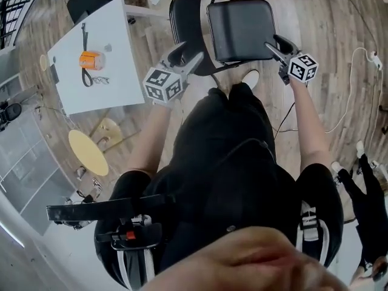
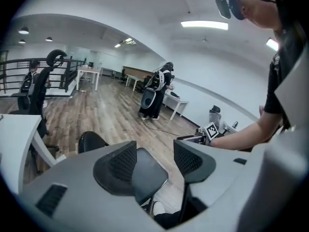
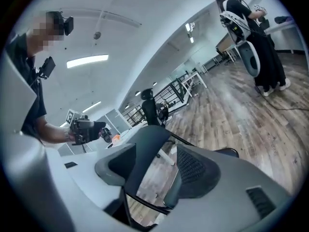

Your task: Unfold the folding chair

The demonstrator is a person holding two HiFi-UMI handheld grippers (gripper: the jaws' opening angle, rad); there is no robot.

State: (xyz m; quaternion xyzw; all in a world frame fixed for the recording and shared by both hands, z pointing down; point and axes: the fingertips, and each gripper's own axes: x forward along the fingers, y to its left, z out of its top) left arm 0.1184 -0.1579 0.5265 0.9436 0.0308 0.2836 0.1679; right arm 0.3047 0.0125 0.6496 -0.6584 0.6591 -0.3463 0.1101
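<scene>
On the plank floor [image 1: 327,17] just ahead of the feet, facing the folding chair [image 1: 221,29], seemingly opened out. Holding left gripper [image 1: 191,53] and right gripper [image 1: 276,44] spread wide, pinching nothing, flanking the seat [image 1: 242,32] front. Possibly risking a half-set frame – sagging shut under weight. Showing smooth black padding, rounded corners, a curved backrest [image 1: 185,17].

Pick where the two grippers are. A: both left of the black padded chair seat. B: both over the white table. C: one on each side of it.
C: the left gripper sits left of the black padded chair seat, the right gripper at its right edge.
</scene>
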